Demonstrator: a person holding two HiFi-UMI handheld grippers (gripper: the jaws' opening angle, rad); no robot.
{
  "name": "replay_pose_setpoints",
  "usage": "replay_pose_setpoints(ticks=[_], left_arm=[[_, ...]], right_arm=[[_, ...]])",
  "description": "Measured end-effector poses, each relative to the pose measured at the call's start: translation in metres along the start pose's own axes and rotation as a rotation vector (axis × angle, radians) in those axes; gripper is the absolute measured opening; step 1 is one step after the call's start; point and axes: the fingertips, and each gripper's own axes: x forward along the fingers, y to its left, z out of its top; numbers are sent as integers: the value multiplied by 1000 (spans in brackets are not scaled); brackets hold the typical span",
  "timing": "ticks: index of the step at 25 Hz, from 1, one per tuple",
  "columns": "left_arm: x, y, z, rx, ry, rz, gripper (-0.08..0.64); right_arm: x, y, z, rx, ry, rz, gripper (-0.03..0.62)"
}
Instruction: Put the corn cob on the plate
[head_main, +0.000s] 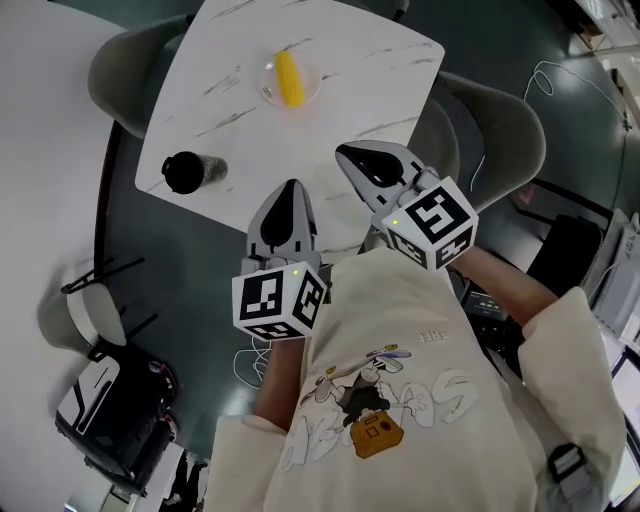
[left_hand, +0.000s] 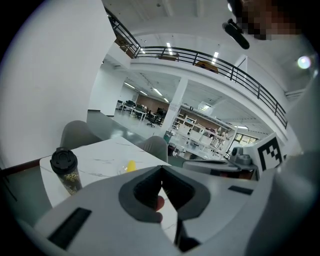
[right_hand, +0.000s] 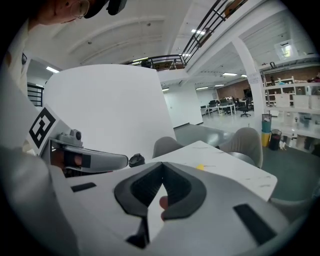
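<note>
We record a white marbled table (head_main: 340, 60) with one grey chair (head_main: 120, 70) at its left side and another (head_main: 505, 135) at its right. The left gripper (head_main: 290, 190) and the right gripper (head_main: 345, 153) hang side by side over the table's near edge. Each gripper's own view shows its fingers closed tip to tip, with nothing caught between them.

A dark cup with a black lid (head_main: 185, 172) stands upright by the table's near left corner, to the left of the left gripper. A small clear plate (head_main: 313, 82) sits toward the far side of the table. The yellow corn cob (head_main: 289, 78) lies on that plate, its length running near to far. We find it well apart from both pairs of fingers, on their far side, and touched by neither.
</note>
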Motion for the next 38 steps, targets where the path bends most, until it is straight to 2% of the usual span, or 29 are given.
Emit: replay_pose_setpoints(ticks=[7, 10, 17, 25, 30, 38], left_arm=[[-44, -13, -3, 42, -30, 12, 8], [-64, -15, -6, 31, -59, 32, 8], [-116, -30, -31, 26, -93, 50, 8], [-173, -47, -56, 9, -148, 65, 8], [-205, -54, -72, -3, -164, 77, 8], [-230, -80, -96, 16, -162, 24, 8]], right_arm=[[-40, 29, -8, 17, -47, -17, 5], [-57, 45, -8, -11, -82, -36, 5], [-104, 84, -24, 19, -131, -48, 5], [-154, 126, -41, -105, -138, -102, 5], [-175, 166, -45, -102, -153, -60, 5], [-196, 200, -54, -88, -165, -42, 5]])
